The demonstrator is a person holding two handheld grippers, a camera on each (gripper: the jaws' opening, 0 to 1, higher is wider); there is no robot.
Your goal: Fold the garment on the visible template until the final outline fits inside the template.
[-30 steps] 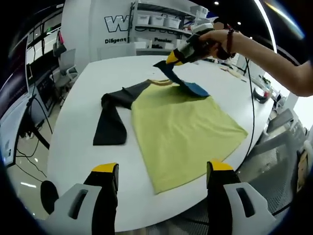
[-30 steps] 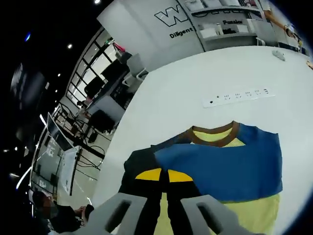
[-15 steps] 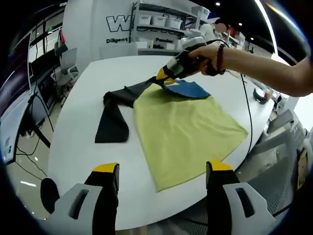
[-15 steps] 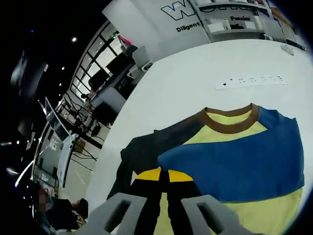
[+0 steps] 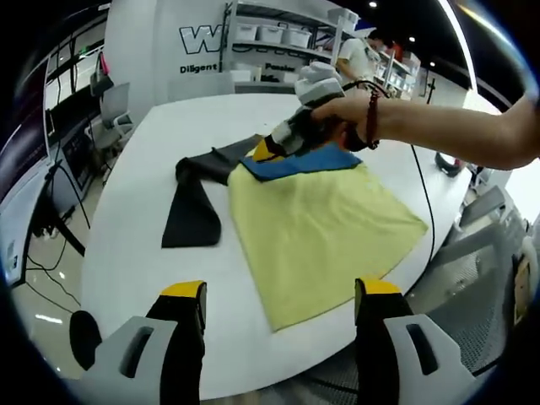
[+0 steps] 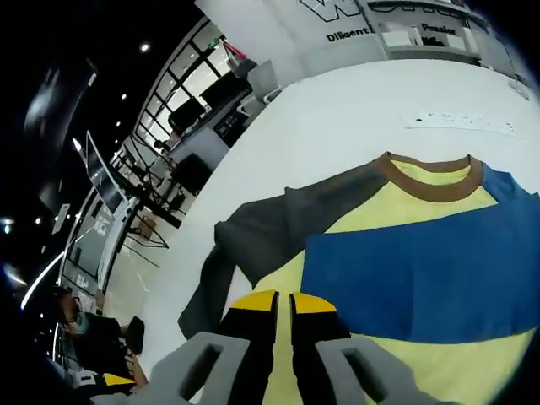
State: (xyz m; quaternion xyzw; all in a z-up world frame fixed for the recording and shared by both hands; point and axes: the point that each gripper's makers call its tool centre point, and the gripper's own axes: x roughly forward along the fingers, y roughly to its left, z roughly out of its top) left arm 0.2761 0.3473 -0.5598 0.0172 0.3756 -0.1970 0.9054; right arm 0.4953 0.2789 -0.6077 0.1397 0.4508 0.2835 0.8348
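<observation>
A yellow shirt point(image 5: 321, 219) lies flat on the white table point(image 5: 126, 253). Its black sleeve point(image 5: 192, 211) stretches out to the left. The blue sleeve point(image 5: 308, 160) is folded across the chest below the brown collar point(image 6: 426, 171). My right gripper point(image 5: 261, 153), held in a person's hand, rests low at the shirt's left shoulder, shut on the end of the blue sleeve point(image 6: 422, 270); in its own view the right gripper point(image 6: 283, 302) has its jaws together over the cloth, with the dark sleeve point(image 6: 261, 228) beyond. My left gripper point(image 5: 281, 295) hovers open near the table's front edge, apart from the shirt.
A white power strip point(image 6: 468, 123) lies on the table beyond the collar. A black cable point(image 5: 426, 194) runs past the shirt's right side. Grey chairs point(image 5: 485, 211) stand at the right table edge. Shelves point(image 5: 278, 42) line the back wall.
The right gripper has carried the blue sleeve leftward and down across the chest, from raised in the air to low over the shirt. The left gripper has stayed put.
</observation>
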